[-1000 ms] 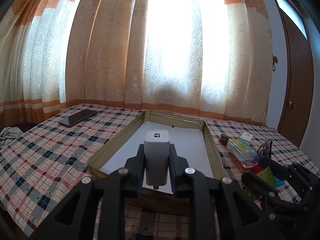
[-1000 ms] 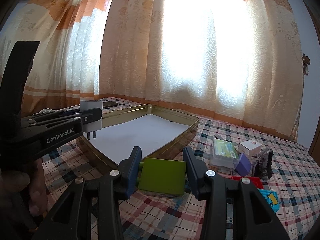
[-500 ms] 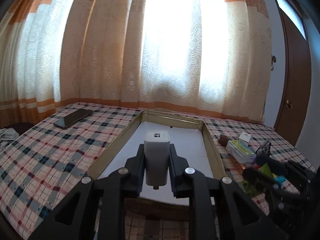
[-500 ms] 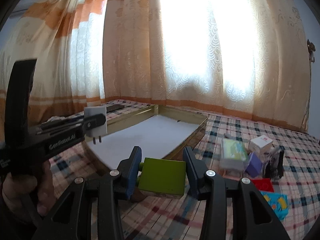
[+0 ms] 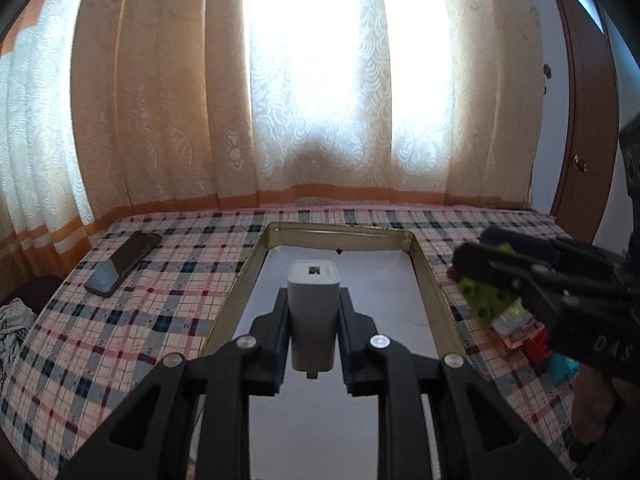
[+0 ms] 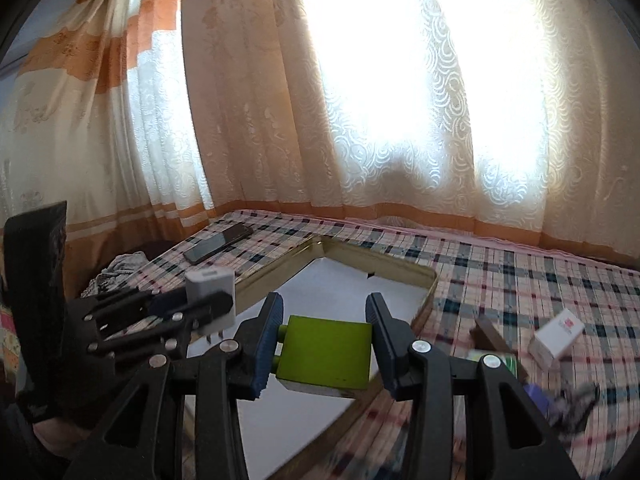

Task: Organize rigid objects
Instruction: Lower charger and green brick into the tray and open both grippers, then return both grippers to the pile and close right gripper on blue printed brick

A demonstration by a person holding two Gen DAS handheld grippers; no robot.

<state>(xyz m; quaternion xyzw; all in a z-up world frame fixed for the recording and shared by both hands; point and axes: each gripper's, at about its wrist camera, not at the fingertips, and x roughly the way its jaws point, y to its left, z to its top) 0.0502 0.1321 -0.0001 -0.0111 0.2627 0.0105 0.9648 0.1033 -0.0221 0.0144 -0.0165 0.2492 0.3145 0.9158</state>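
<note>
Two tools, charger [image 5: 313, 312] clamped, block [image 6: 326, 354] clamped

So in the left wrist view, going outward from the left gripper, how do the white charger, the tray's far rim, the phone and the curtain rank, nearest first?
1. white charger, clamped between the left gripper's fingers.
2. phone, lying on the checked cloth, off to the left.
3. tray's far rim, straight ahead; close to the phone in depth, so that order is loose.
4. curtain, behind everything.

Home bedroom: checked bedsheet [image 5: 168, 280], floor-length patterned curtains [image 5: 168, 120] over bright window, wooden door [image 5: 580, 140].
</note>
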